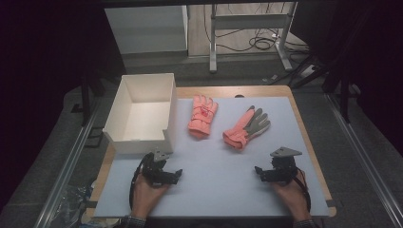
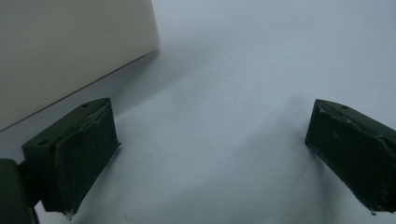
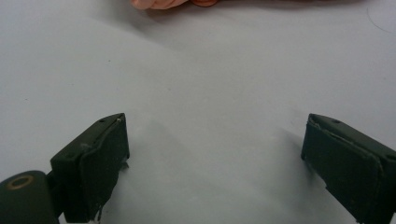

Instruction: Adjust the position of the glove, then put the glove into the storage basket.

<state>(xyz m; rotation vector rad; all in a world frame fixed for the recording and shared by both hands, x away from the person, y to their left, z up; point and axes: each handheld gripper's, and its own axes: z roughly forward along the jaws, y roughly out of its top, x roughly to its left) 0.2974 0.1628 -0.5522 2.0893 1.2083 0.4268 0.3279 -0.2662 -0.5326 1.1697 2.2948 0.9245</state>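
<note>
Two pink padded winter gloves lie at the centre of the high view on the pale blue-grey table mat (image 1: 223, 185): the palm-down pink glove (image 1: 203, 116) just left of centre, the pink glove with the grey palm (image 1: 247, 128) to its right, apart from each other. An open white cardboard box (image 1: 142, 142) sits at centre left. Lower left, the left gripper (image 1: 178, 173) hovers just below the box, jaws spread, nothing between them. Lower right, the right gripper (image 1: 257, 169) sits below the grey-palmed glove, jaws spread wide over bare mat.
</note>
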